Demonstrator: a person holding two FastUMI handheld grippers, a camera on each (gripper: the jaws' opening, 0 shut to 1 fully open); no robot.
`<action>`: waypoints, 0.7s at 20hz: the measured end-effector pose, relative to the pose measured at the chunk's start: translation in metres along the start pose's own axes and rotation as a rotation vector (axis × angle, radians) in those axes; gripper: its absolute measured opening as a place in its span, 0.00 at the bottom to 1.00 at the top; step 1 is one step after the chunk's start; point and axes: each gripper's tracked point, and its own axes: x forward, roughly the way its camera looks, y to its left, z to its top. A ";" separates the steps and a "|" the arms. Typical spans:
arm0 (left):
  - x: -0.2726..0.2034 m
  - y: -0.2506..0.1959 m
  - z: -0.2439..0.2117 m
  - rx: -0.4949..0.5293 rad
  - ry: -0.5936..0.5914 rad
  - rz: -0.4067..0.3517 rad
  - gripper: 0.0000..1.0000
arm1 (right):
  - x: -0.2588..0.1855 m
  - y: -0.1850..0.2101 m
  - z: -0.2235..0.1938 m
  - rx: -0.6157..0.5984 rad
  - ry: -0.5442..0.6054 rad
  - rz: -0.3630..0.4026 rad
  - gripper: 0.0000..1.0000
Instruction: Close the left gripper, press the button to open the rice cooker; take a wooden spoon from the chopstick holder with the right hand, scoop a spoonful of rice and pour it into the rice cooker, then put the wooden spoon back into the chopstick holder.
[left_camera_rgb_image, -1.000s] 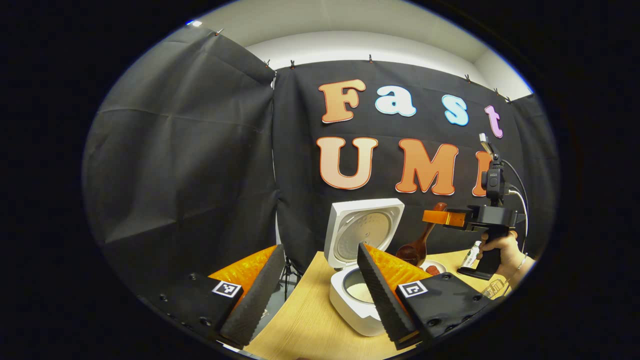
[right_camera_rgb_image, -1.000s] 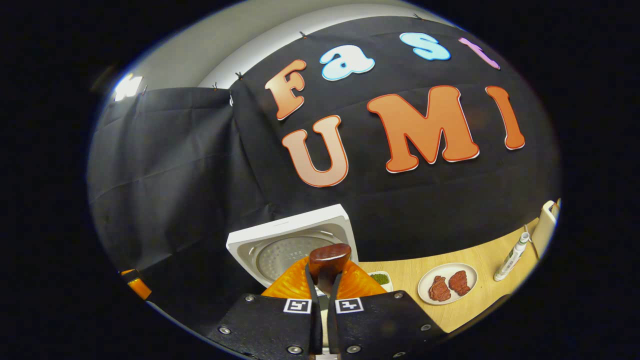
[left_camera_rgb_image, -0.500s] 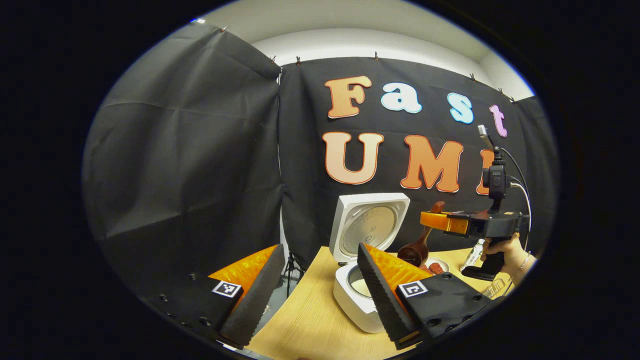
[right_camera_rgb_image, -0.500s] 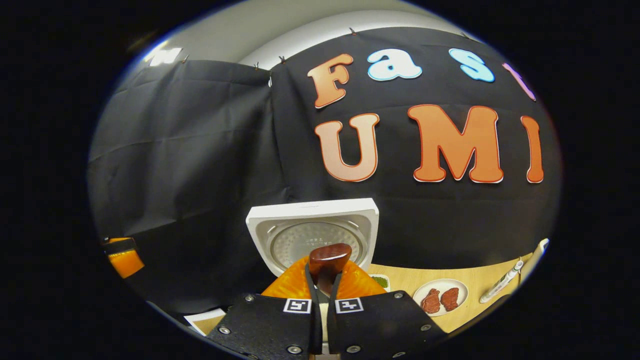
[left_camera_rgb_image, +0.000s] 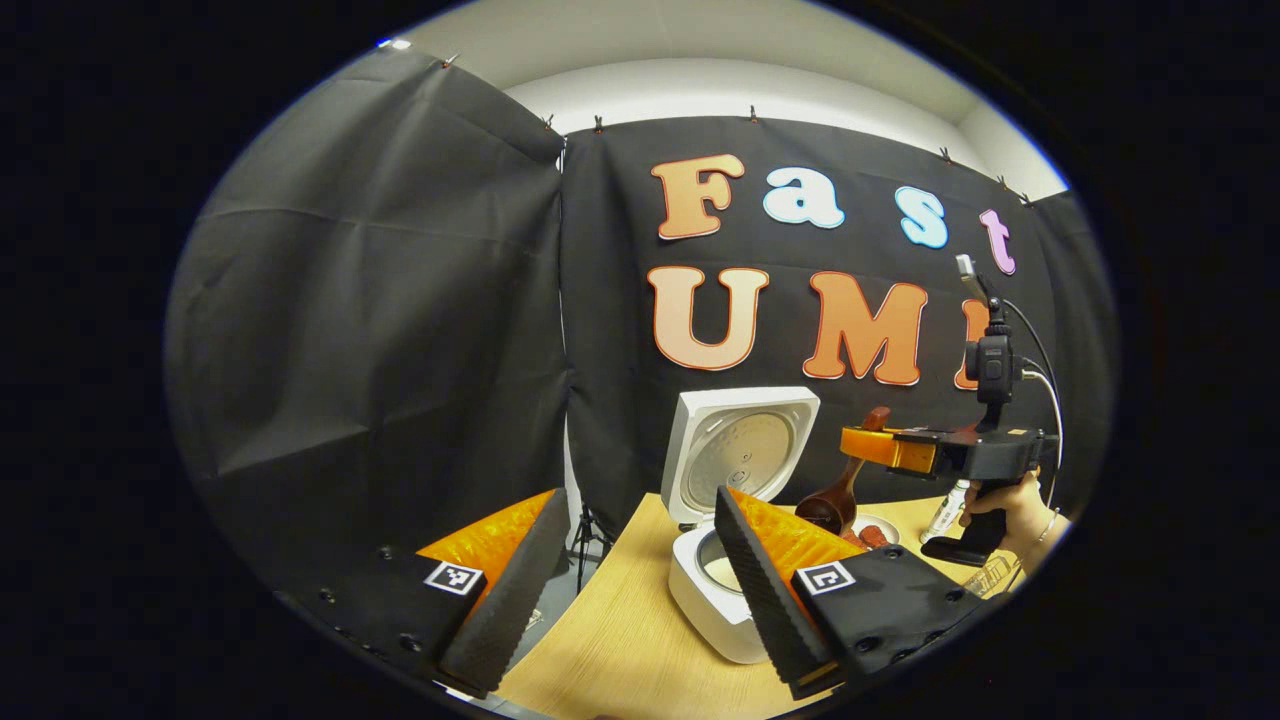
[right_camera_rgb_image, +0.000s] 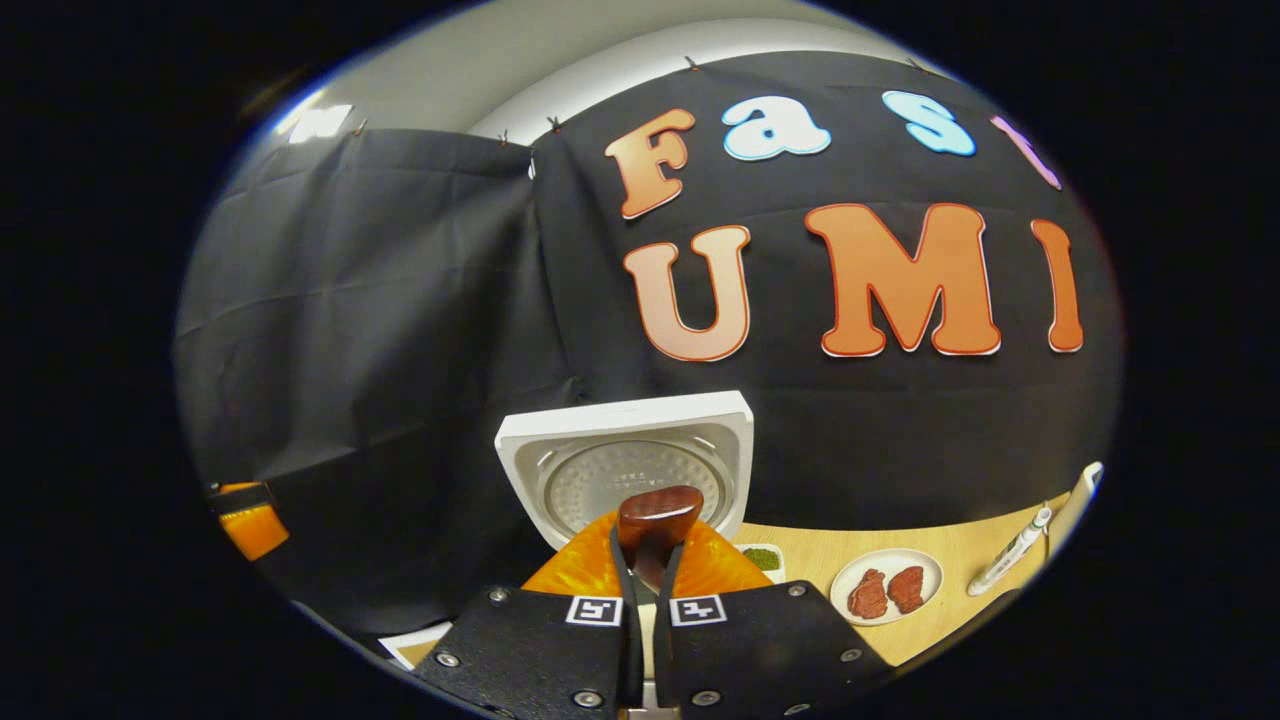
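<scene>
A: Start big. Where does the bench (left_camera_rgb_image: 620, 640) stand in the left gripper view?

B: Slightly lower and farther than a second ago. The rice cooker (left_camera_rgb_image: 735, 500) sits on it with its lid up, and over the last half second it has hardly shifted.

A: So the button step looks done. And the right gripper (left_camera_rgb_image: 868, 444)?

B: It hangs above the bench to the right of the cooker, more level than a second ago, its fingers pressed together on the handle of the wooden spoon (left_camera_rgb_image: 835, 496). The bowl hangs down beside the cooker.

A: Rice in it?

B: I can't tell. My guess is it's heading for the scoop or the pour.

A: The left gripper (left_camera_rgb_image: 640, 545)?

B: Spread wide, holding nothing, near the bench's edge.
</scene>
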 end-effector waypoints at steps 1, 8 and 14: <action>-0.001 0.000 0.001 0.002 -0.003 0.003 0.99 | -0.004 -0.006 0.003 0.024 -0.004 -0.006 0.03; -0.001 -0.016 0.016 -0.002 -0.043 -0.015 0.99 | -0.049 -0.074 0.026 0.100 -0.054 -0.105 0.03; 0.004 -0.033 0.021 -0.032 -0.054 -0.044 0.98 | -0.109 -0.155 0.025 0.141 -0.077 -0.248 0.03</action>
